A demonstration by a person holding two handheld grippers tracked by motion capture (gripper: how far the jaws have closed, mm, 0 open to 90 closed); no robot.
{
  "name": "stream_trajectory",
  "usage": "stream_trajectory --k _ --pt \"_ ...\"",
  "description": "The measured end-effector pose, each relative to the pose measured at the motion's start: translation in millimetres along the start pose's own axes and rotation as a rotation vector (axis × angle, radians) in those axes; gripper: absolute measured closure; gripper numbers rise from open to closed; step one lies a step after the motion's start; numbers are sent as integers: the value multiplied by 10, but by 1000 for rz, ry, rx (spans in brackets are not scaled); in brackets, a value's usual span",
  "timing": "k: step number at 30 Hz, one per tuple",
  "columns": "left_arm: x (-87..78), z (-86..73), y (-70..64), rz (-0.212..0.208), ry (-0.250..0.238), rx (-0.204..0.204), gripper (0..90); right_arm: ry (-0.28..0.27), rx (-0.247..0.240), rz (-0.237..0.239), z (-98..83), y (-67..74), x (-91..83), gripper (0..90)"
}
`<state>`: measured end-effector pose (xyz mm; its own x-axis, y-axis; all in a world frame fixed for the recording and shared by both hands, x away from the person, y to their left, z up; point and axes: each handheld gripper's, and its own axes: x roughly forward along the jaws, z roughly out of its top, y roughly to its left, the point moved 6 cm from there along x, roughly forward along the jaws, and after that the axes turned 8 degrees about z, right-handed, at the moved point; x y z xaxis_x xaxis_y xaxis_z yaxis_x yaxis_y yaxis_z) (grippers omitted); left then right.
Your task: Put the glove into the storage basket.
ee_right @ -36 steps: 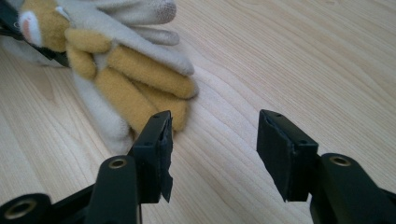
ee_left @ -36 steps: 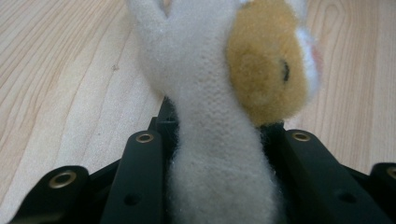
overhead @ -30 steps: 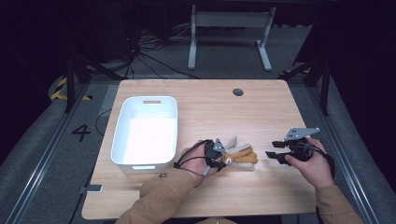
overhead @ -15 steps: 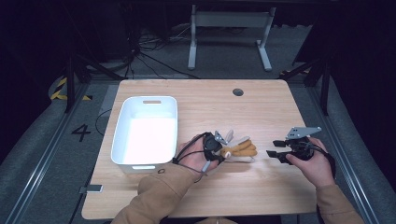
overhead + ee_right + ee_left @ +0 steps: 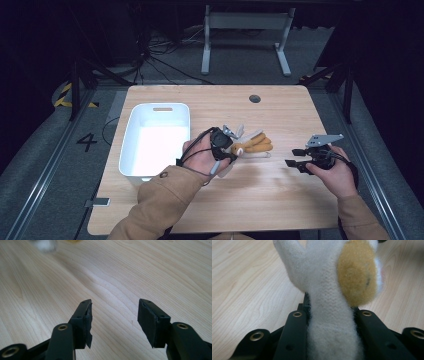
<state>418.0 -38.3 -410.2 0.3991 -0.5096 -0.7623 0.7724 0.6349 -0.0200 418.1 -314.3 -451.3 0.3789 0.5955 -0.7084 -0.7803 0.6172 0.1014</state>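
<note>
Dark floor and cables are surrounding the wooden tabletop point(image 5: 280, 200), where I am working on a plush toy point(image 5: 248, 145) lying just right of the white bin point(image 5: 131, 145). My left gripper point(image 5: 226, 143) is clenching the toy's white body, its jaws having just been closing with the cloth between them; in the left gripper view the white shaft point(image 5: 329, 322) is squeezed between both black jaws, with a tan patch point(image 5: 356, 282) above. I am judging this to be the pick-up step, the grasp made and the lift beginning. The toy's long axis is running roughly left to right across the tabletop, its tan limbs pointing right, toward my right gripper point(image 5: 295, 165). That gripper is hanging released over bare wood, well apart from the toy. Next I am needing to carry the toy left, clear the bin's rim, and let go above its inside.
</note>
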Motion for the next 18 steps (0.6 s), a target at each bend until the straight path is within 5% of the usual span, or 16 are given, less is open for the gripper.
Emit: stream_trajectory --k 6,18 --pt "-136 67 56 3 -17 -30 725 4 8 0 -5 -27 25 461" --pt "-539 144 308 77 -31 -124 725 19 34 20 16 -116 171 458"
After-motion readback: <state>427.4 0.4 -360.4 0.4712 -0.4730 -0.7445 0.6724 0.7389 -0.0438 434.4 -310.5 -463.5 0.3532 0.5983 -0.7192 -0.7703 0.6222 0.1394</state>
